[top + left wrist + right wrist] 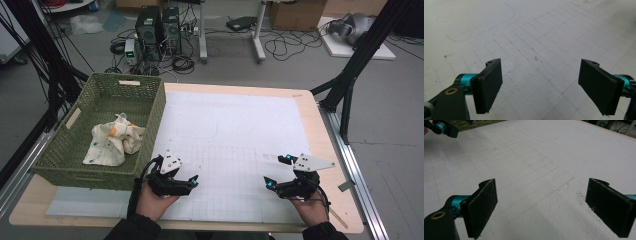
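Resting low over the near edge of the white gridded mat point(235, 135), both hands, palms up from the near side. Holding the left gripper point(192, 181) at near left, just right of the green woven basket point(150, 117); aiming toward the centre of the mat. Standing wide apart, its jaws, with bare grid between the pads point(487, 85) in the left gripper view; gripping nothing. Holding the right gripper point(277, 172) at near right, tips turned toward the left; likewise spread wide, pads point(481, 205) empty, nothing but mat between them in the right gripper view. Pointing inward toward each other, the two tools, apparently a neutral ready stance, well apart from one another and from any load.

Lying crumpled inside the basket, toward its near right corner, the cream cloth point(112, 140) with orange markings; bunched rather than folded, leaning close to the right wall. Sitting on the left part of the wooden table point(325, 150), the basket, its near right corner overlapping the mat edge, within easy reach of the left gripper. Judging: cloth not yet touched; jaws kept open presumably in readiness for a reach.
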`<action>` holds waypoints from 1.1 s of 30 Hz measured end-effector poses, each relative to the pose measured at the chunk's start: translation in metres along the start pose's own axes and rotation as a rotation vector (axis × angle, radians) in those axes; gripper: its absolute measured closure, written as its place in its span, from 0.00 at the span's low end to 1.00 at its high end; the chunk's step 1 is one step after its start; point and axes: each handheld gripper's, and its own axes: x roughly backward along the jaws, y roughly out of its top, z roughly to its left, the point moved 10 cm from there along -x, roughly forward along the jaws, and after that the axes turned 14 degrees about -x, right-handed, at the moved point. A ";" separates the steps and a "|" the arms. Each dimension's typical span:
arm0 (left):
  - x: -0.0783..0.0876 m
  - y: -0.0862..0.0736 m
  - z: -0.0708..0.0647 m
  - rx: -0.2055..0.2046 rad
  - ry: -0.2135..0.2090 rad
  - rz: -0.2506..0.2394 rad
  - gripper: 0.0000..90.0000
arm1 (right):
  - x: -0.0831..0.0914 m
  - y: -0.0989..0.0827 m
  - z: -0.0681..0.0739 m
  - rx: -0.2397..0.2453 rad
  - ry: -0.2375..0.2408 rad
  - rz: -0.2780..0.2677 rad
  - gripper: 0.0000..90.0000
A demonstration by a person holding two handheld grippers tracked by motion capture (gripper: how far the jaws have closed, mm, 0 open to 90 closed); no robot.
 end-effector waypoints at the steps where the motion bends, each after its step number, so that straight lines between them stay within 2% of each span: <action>1: 0.000 0.000 0.000 0.000 0.000 0.000 0.22 | 0.000 0.000 0.000 -0.003 0.001 0.001 0.11; 14: 0.000 0.000 0.000 0.005 0.001 -0.003 0.22 | 0.001 0.000 0.002 -0.001 0.001 0.001 0.11; 22: 0.000 0.000 -0.003 -0.006 -0.011 0.002 0.22 | 0.001 0.000 0.003 0.012 0.000 -0.001 0.11; 33: -0.006 0.005 -0.005 0.008 -0.023 -0.006 0.22 | 0.003 -0.001 0.002 0.001 -0.004 -0.005 0.11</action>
